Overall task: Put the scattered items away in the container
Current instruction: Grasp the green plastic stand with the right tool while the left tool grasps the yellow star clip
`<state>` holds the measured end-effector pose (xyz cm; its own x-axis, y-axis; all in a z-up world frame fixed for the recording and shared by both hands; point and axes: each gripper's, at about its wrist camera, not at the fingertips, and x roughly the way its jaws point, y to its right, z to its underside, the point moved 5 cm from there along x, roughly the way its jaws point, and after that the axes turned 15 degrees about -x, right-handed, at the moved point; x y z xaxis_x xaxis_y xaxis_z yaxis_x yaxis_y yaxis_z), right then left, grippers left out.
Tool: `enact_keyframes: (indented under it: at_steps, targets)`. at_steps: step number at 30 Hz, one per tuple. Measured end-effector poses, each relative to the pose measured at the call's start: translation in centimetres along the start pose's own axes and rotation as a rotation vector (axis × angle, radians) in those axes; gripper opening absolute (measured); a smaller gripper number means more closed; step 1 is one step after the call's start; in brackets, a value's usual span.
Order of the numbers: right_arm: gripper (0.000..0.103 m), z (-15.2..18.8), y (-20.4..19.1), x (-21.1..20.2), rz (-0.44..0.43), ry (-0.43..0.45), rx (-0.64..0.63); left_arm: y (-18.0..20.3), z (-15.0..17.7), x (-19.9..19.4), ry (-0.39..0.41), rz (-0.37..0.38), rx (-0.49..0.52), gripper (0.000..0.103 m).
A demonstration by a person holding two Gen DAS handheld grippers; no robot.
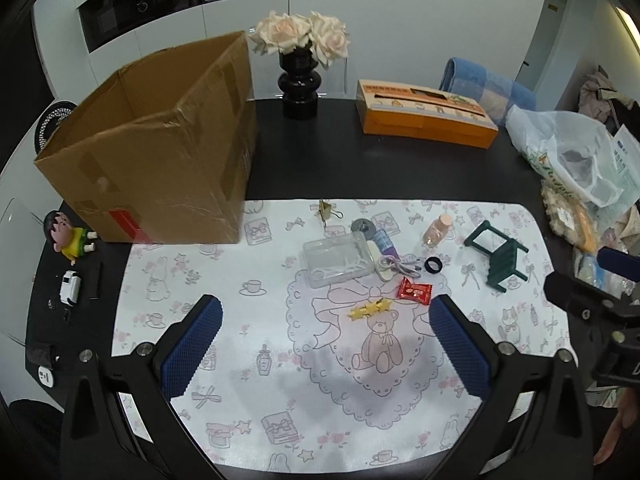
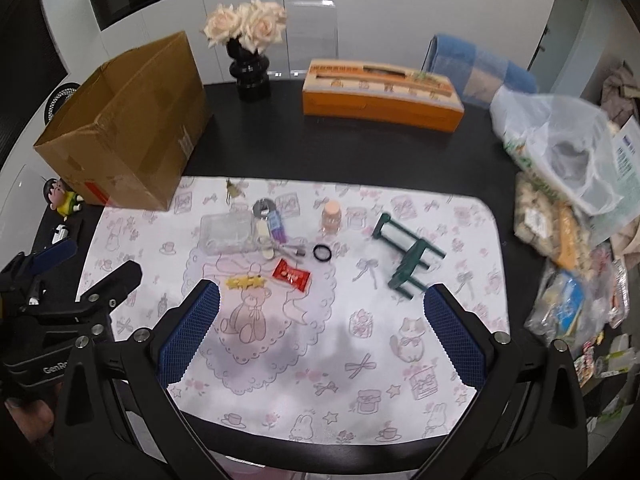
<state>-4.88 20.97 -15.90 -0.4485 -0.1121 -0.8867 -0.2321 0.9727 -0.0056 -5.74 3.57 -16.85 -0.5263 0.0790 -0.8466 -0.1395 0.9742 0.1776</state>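
Both claws, left claw point(image 1: 326, 344) and right claw point(image 2: 322, 328), hang wide and empty. Items like the wrapper point(image 1: 415, 290), stars point(image 1: 370, 307), chair point(image 1: 498, 258) lie on the mat, beside the box point(image 1: 156, 152); box inside hidden.

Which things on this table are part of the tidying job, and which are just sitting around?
Job items: cardboard box as container; on the mat, clear plastic case, red snack packet, yellow star clip, black ring, small bottle, green toy chair.

Just lying about: flower vase, orange box, plastic bag.
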Motion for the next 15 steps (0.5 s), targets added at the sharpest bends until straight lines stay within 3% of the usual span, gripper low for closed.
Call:
enact_keyframes:
  at_steps: [10,15]
  targets:
    - [0.099,3.2,5.3,6.0,0.028,-0.098,0.06,1.7,2.5,7.6,-0.043,0.01,0.057,0.103]
    - [0.098,3.3,7.2,7.9,0.136,-0.082,-0.011,2.6,3.7,11.4,-0.071,0.025,0.082,0.103]
